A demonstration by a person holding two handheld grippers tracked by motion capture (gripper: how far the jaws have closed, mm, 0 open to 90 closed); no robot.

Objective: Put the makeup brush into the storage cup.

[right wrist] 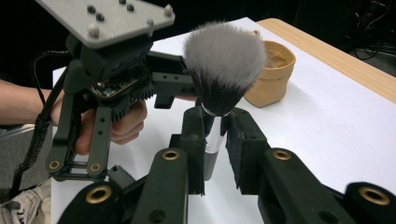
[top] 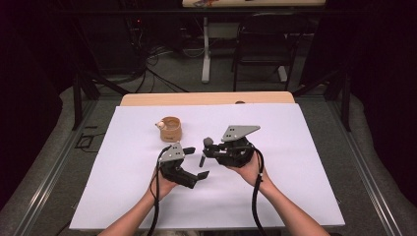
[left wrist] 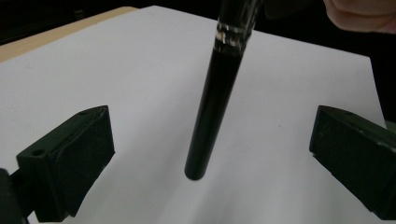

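Right fingers (right wrist: 217, 140): pinching the brush (right wrist: 223, 70) at its silver collar, bristles up.
Left fingers (left wrist: 212, 154): spread wide, one on each side of the brush's black handle, touching neither side of it.
Brush: upright, above the white worktop (top: 295, 162), nearer the person than the cup.
Cup (top: 170, 129): tan, standing on the worktop, well apart from the brush.

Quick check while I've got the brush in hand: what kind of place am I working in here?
Probably a lab or recording studio, not a home. The table is covered with a plain white sheet, dark curtains surround it, and cables trail across the floor behind. The right tongs hold a makeup brush near a small tan pouch.
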